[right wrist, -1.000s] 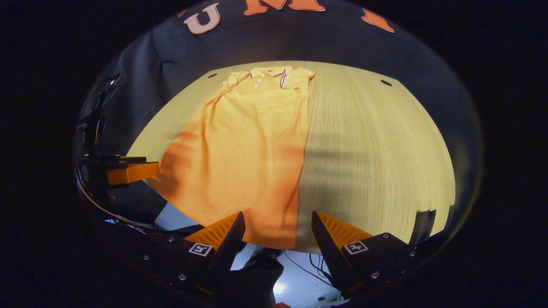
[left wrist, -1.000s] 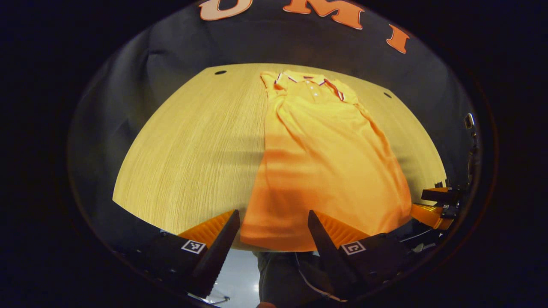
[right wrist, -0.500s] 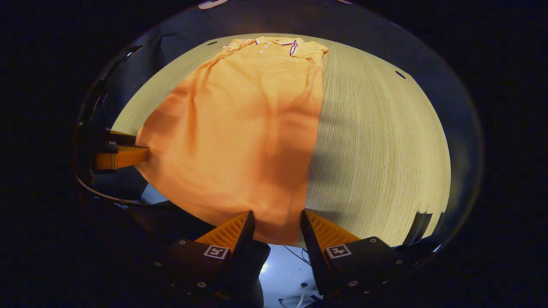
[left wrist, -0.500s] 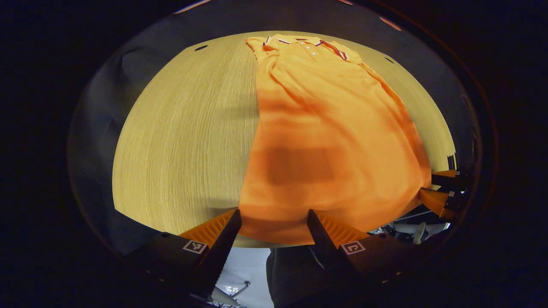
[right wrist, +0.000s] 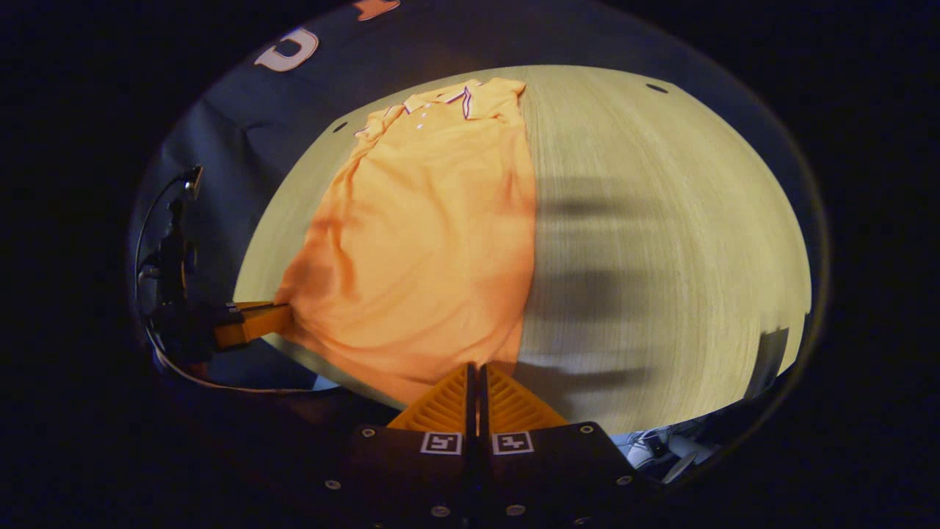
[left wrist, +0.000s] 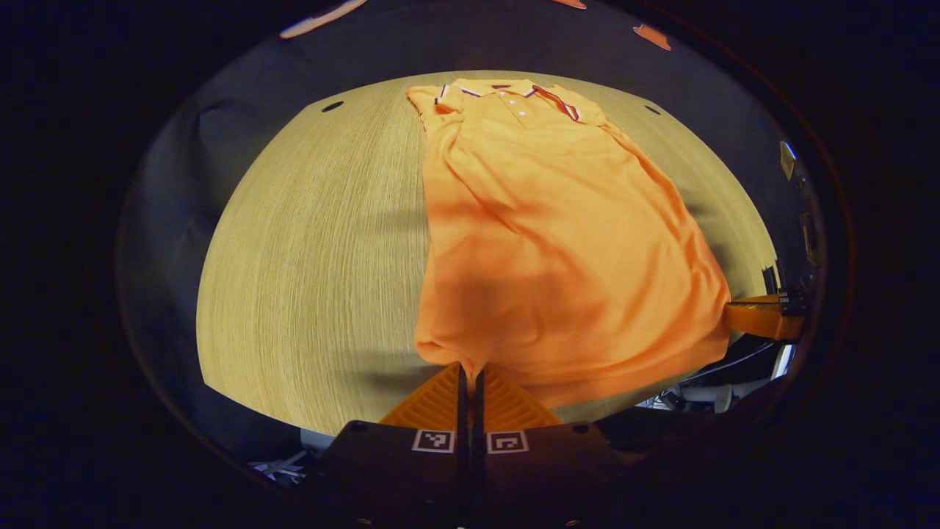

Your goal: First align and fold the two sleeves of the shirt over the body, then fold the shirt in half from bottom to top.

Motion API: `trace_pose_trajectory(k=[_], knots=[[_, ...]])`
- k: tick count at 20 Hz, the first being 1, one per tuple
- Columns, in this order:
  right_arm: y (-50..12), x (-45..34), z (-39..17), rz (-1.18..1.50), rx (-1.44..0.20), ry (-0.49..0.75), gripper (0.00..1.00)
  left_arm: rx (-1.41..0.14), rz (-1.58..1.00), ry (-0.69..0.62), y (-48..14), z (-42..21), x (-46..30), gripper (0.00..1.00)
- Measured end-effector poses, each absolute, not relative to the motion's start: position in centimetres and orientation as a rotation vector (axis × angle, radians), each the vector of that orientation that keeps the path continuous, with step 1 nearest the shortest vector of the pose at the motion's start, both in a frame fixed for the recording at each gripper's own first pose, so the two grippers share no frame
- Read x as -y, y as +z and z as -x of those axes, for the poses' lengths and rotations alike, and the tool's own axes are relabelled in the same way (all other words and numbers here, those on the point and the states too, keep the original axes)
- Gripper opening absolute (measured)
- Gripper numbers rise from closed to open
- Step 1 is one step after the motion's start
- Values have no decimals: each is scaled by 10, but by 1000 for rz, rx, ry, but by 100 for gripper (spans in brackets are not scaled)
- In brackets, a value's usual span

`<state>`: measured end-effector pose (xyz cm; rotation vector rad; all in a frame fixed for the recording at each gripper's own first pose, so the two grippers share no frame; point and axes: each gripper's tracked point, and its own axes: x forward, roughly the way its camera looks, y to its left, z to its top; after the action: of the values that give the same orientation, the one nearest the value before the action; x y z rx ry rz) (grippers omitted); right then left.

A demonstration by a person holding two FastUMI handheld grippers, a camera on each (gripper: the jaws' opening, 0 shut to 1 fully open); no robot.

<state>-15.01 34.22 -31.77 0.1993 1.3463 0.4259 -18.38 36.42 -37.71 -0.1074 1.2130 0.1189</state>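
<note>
An orange polo shirt (left wrist: 558, 235) lies lengthwise on the wooden table (left wrist: 308, 264), collar at the far end, both sleeves folded in over the body. In the left gripper view my left gripper (left wrist: 468, 373) is shut on the bottom hem at its left corner, and the cloth puckers there. The right gripper (left wrist: 760, 317) shows at the far right, at the hem's other corner. In the right gripper view the shirt (right wrist: 426, 242) stretches away and my right gripper (right wrist: 474, 369) is shut on the hem's right corner. The left gripper (right wrist: 250, 323) holds the hem at far left.
The table (right wrist: 661, 257) has bare wood on both sides of the shirt. Small dark holes (left wrist: 332, 106) mark its far corners. The near table edge runs just under both grippers. A cable loop (right wrist: 158, 242) hangs beside the left gripper.
Both grippers went from open around the hem to shut on it. The hem now bunches at each grip and has lifted slightly off the table edge.
</note>
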Motion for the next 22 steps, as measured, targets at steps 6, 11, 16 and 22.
trace_pose_trajectory(k=[6,11,16,22], knots=[[-328,-312,159,-74,-1325,358,0,-1234,116,124,-380,187,-364,1],[-326,-325,169,-108,-1333,368,72,-1252,92,125,-383,195,-365,2],[-330,-356,175,39,-1336,476,73,-1271,75,127,-384,201,-371,1],[-310,-363,159,-187,-1302,424,0,-1231,79,100,-374,190,-372,1]])
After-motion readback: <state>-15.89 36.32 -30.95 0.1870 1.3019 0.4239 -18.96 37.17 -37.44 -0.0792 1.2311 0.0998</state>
